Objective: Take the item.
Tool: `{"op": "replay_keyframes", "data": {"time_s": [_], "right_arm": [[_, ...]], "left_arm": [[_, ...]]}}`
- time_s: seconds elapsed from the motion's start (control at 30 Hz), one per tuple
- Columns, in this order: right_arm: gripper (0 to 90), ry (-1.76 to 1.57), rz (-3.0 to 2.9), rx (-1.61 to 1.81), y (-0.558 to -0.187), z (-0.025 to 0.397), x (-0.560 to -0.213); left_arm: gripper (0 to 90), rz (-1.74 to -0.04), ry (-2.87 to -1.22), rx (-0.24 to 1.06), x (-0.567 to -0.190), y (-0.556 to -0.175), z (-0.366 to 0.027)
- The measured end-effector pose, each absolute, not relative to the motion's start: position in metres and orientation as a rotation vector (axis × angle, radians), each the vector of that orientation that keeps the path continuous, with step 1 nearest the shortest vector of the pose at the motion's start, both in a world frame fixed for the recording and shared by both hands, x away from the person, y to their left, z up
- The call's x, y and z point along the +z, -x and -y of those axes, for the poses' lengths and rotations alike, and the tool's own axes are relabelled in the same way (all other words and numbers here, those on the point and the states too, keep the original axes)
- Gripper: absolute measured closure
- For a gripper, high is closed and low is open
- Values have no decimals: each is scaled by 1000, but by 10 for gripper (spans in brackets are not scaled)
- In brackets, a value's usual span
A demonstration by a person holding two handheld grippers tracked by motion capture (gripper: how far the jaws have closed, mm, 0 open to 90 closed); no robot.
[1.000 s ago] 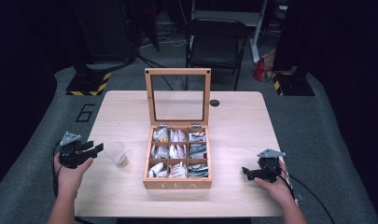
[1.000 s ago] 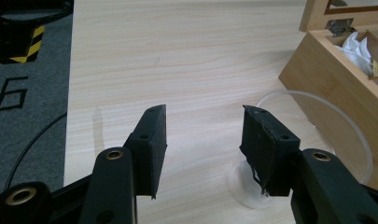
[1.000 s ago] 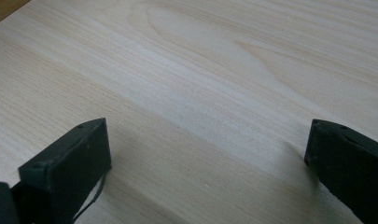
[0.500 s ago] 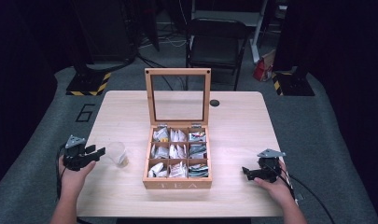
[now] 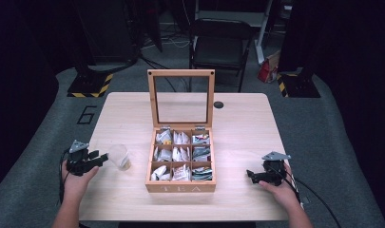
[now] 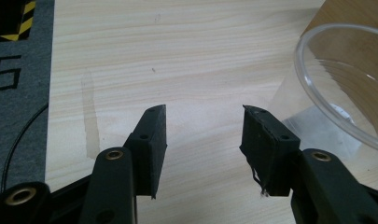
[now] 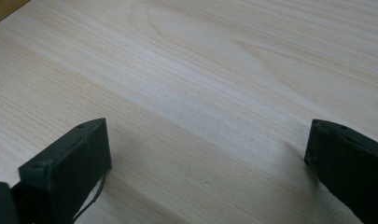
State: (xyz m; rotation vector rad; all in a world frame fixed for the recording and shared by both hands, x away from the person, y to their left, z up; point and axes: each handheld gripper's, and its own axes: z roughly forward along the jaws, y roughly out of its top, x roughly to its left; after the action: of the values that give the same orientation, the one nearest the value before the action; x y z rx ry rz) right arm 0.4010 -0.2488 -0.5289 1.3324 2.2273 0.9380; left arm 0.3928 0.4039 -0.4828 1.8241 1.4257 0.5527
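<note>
A wooden tea box [image 5: 181,156] stands mid-table with its glass lid up and several compartments of tea bags. A clear plastic cup [image 5: 119,156] [image 6: 345,84] stands upright just left of the box. My left gripper [image 5: 102,156] [image 6: 203,135] rests at the table's left edge, open, its tips just short of the cup, nothing between the jaws. At the right of the box, near the table's front, my right gripper [image 5: 250,175] [image 7: 205,158] lies low over bare wood, jaws wide open and empty.
The wooden table [image 5: 237,128] has a small black disc [image 5: 218,104] behind the box at the right. A black chair [image 5: 221,45] stands beyond the far edge. The grey floor [image 5: 83,114] bears a painted 6 to the left.
My left gripper has slid right toward the cup and lowered a little. The right gripper has stayed where it was.
</note>
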Motion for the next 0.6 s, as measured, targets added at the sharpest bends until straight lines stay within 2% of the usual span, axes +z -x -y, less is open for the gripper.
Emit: {"op": "replay_keyframes", "data": {"time_s": [0.6], "right_arm": [[0,-1332,-2227,938,-401,249,-529]], "left_arm": [[489,-1446,-1839,524,-493,-396,-404]]}}
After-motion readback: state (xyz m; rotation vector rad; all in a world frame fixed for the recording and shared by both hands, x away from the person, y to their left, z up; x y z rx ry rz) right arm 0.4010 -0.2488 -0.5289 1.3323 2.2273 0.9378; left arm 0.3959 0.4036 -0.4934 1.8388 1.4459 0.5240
